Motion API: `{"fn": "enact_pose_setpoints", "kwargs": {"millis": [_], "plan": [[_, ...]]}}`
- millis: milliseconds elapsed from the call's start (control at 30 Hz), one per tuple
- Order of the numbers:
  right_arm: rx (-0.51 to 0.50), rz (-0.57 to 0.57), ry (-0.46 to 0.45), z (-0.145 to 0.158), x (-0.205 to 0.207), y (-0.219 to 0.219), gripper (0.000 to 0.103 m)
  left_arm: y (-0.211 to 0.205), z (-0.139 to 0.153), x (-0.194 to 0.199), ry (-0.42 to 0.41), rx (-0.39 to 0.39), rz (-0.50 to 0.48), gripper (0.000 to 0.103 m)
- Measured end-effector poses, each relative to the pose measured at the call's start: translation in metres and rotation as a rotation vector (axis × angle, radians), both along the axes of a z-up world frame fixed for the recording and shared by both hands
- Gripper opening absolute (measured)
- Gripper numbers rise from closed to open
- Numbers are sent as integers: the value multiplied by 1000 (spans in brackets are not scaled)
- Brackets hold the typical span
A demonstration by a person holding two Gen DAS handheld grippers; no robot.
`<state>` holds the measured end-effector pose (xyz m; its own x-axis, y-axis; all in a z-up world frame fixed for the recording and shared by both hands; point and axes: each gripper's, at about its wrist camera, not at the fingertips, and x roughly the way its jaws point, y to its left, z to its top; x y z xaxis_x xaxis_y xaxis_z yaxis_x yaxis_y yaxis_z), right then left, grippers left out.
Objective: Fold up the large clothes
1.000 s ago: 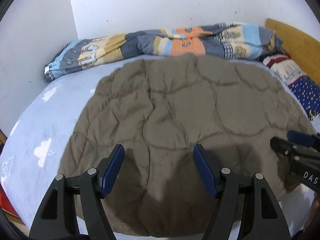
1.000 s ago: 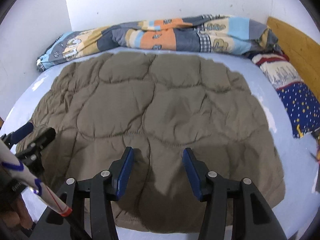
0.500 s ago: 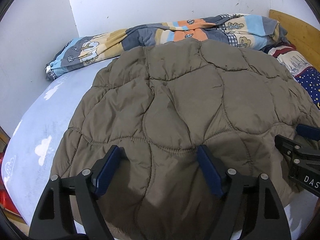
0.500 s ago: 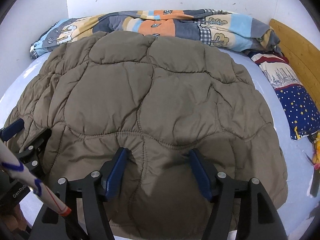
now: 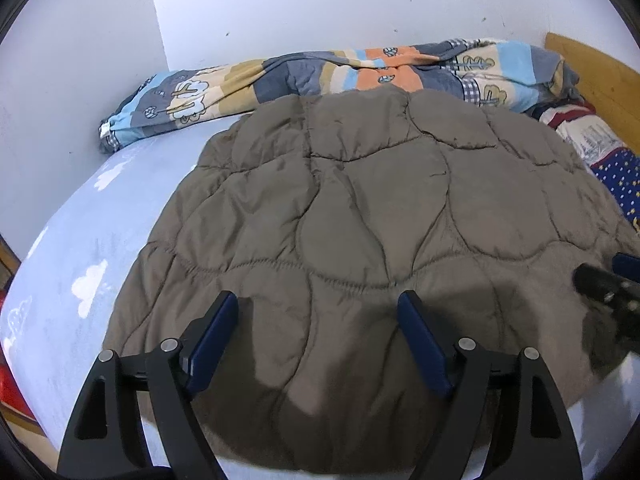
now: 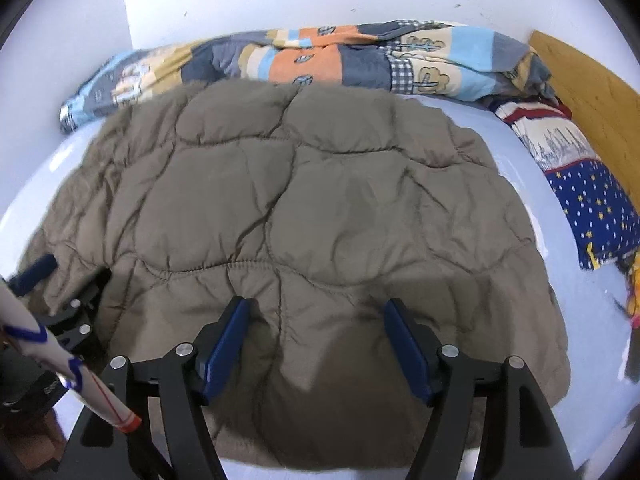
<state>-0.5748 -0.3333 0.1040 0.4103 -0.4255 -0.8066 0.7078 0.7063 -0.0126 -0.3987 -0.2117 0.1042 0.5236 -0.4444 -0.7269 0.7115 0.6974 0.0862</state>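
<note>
A large brown quilted jacket point(image 5: 360, 220) lies spread on the light blue bed point(image 5: 100, 232); it also shows in the right wrist view point(image 6: 312, 208). My left gripper point(image 5: 318, 320) is open, its blue pads pressed down onto the jacket's near part. My right gripper point(image 6: 316, 324) is open too, pads set on the jacket's near part. Each gripper shows at the edge of the other's view: the right one at the far right point(image 5: 608, 284), the left one at the far left point(image 6: 52, 292).
A rolled patterned blanket point(image 5: 320, 76) lies along the back wall. A starry blue pillow point(image 6: 592, 204) and a wooden headboard point(image 6: 588, 92) are at the right. The bed's near edge runs below the jacket's hem.
The jacket's middle bulged up half a second ago and has sunk a little flatter now. Both grippers stay open and have pushed in a little over the jacket's near part.
</note>
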Motion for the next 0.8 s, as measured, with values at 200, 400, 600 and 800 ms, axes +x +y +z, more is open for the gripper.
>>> {"fn": "enact_pose_setpoints", "kwargs": {"millis": [200, 400, 600, 800], "plan": [[-17, -111, -53, 15, -35, -25, 75, 25, 8, -2, 22, -23, 20, 81], [201, -285, -56, -16, -41, -106, 75, 17, -10, 2, 54, 25, 18, 85], [243, -280, -118, -7, -44, -119, 76, 34, 8, -1, 43, -8, 28, 85], [186, -378, -142, 7, -91, -109, 76, 60, 12, 21, 44, -16, 116, 85]]}}
